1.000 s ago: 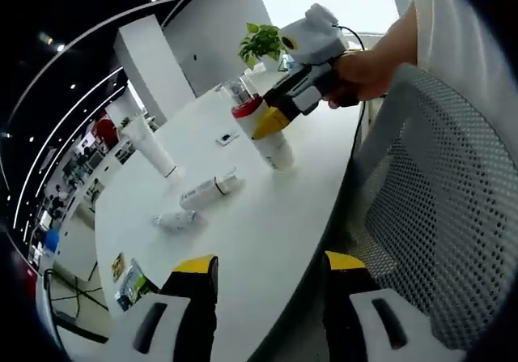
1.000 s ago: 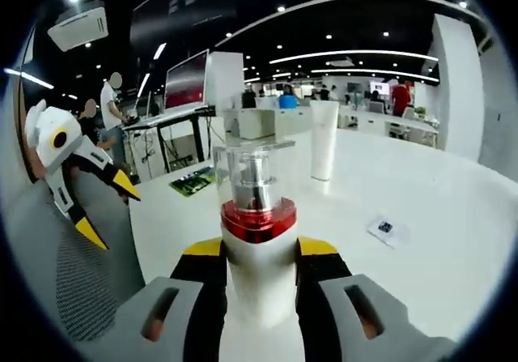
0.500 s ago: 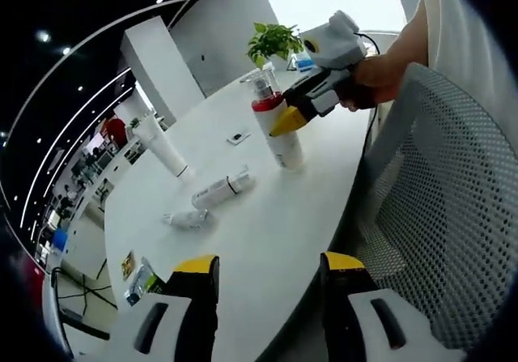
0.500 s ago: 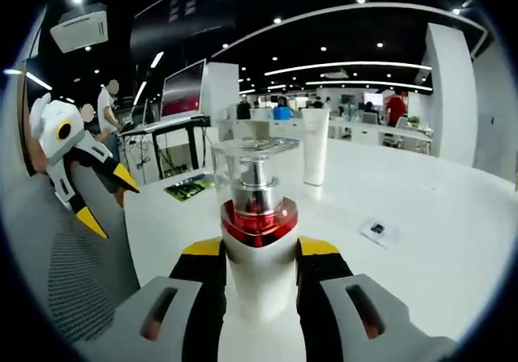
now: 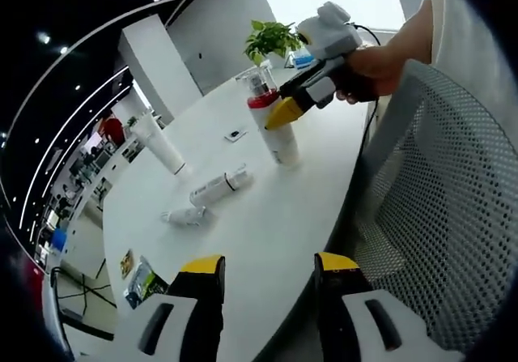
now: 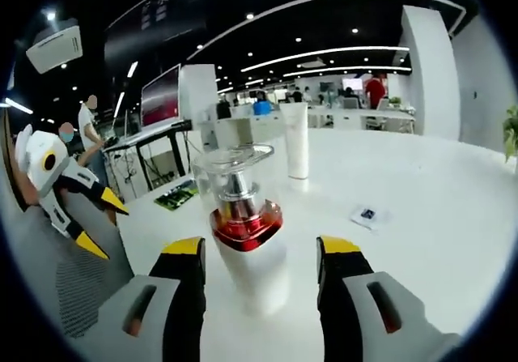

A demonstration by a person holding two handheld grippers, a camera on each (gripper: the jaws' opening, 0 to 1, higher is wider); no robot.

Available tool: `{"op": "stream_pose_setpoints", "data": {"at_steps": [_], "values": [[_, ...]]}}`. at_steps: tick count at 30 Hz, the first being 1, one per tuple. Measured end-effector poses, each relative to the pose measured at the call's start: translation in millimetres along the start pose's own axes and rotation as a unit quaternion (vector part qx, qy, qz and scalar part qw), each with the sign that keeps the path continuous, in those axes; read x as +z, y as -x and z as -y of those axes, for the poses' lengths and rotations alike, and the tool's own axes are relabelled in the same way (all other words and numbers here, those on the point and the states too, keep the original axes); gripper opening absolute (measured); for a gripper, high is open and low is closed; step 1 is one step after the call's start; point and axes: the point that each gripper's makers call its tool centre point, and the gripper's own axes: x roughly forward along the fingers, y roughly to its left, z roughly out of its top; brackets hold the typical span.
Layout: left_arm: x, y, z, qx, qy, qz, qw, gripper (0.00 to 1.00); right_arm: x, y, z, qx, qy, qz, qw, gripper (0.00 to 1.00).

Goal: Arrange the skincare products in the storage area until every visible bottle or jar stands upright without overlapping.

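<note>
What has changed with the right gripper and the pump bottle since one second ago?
The right gripper has opened and let go of the pump bottle, which it clamped before; the bottle now stands upright on the white table, with a gap to each jaw. The left gripper stayed open and empty. The upright tube and two lying tubes stayed put.
</note>
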Motion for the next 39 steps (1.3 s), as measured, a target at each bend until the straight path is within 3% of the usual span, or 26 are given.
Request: {"op": "stream_pose_setpoints", "data": {"at_steps": [7, 16, 22, 24, 26, 32, 37, 39], "values": [[-1.7, -1, 4.3, -0.009, -0.009, -0.004, 0.9999, 0.4, -9.7, 21, 3, -0.038, -0.078, 0.013, 0.9962, 0.63], [-12.7, -4, 6.4, -0.02, 0.011, -0.026, 0.9994, 0.4, -5.5, 24, -16, -0.019, -0.084, 0.021, 0.9961, 0.69], [-13.8, -3, 6.5, -0.021, 0.012, -0.026, 0.9994, 0.4, -4.3, 25, -25, -0.018, -0.065, 0.001, 0.9978, 0.69], [-16.3, -4, 6.8, -0.023, 0.013, -0.032, 0.9992, 0.4, -10.9, 25, -26, -0.022, -0.019, -0.029, 0.9992, 0.66], [-17.7, -4, 6.6, -0.023, 0.012, -0.035, 0.9991, 0.4, -12.9, 24, -28, -0.021, -0.011, -0.04, 0.9989, 0.64], [-19.5, -4, 5.4, -0.025, 0.022, -0.039, 0.9987, 0.4, -12.8, 24, -24, -0.026, 0.0, -0.041, 0.9988, 0.64], [-24.3, -5, 5.6, -0.04, 0.029, -0.058, 0.9971, 0.39, -14.2, 24, -22, -0.029, 0.018, -0.051, 0.9981, 0.64], [-35.5, -2, 2.7, -0.043, 0.021, -0.09, 0.9948, 0.34, -12.4, 23, -23, -0.026, 0.028, -0.049, 0.998, 0.63]]}}
